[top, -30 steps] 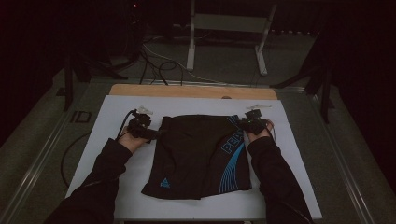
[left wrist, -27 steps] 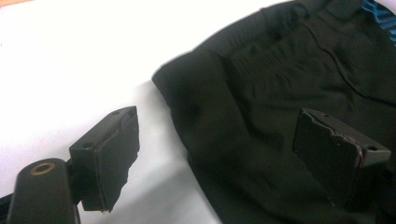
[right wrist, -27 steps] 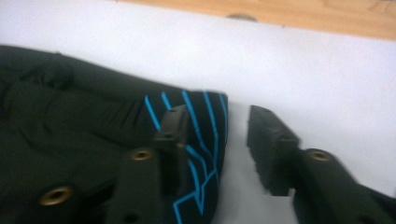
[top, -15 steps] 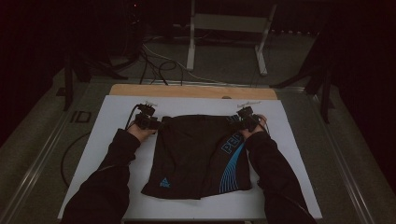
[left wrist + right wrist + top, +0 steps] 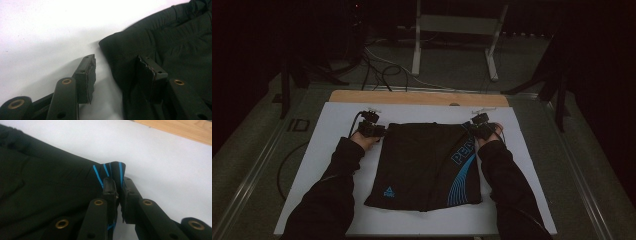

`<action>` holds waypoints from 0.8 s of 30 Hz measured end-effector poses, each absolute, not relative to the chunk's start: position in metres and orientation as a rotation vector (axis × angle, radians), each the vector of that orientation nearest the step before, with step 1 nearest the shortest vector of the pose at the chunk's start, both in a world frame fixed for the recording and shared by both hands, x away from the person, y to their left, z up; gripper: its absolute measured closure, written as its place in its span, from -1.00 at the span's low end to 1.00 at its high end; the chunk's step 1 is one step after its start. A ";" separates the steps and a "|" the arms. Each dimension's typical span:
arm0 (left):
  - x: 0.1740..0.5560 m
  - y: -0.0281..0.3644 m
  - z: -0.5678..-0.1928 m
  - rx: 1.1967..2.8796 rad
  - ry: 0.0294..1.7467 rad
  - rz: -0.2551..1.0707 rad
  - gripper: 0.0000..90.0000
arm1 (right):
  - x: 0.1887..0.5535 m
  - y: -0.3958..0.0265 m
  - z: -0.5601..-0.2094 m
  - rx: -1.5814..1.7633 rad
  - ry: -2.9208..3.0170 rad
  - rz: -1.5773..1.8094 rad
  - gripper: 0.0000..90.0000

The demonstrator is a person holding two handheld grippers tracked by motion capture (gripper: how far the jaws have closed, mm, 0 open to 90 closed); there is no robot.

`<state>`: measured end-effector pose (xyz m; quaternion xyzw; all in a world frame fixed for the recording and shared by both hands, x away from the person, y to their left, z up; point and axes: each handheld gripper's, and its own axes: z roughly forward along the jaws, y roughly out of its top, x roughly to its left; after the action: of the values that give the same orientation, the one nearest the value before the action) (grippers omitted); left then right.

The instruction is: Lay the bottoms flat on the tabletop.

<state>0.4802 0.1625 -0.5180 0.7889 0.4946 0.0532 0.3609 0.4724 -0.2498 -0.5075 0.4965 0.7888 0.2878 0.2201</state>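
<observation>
High view: shorts (image 5: 424, 165) amid white board (image 5: 532, 165)

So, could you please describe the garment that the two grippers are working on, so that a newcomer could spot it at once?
Start at the white board covering the table. In its middle lies a pair of black shorts, spread flat, waistband at the far edge between the left gripper and the right gripper. Their blue curved stripes, blue lettering and small blue logo set them apart.

Dim high view, dark surroundings, brighter close views
</observation>
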 end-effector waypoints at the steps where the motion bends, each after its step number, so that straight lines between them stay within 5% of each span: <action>1: 0.482 0.162 -0.518 2.026 1.284 0.128 0.17 | 0.472 -0.249 -0.508 1.376 2.181 0.798 0.86; 9: 0.483 0.156 -0.512 2.073 1.294 0.191 0.88 | 0.471 -0.248 -0.508 1.387 2.171 0.836 0.86; 20: 0.481 0.166 -0.469 2.071 1.212 0.474 0.92 | 0.471 -0.241 -0.489 1.394 2.124 0.977 0.86; 24: 0.486 0.168 -0.469 2.081 1.234 0.476 0.92 | 0.473 -0.234 -0.482 1.376 2.105 0.989 0.86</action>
<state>0.4860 0.1683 -0.4686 0.7963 0.4721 0.1823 0.3314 0.4732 -0.2337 -0.4822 0.4970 0.7603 0.3570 0.2179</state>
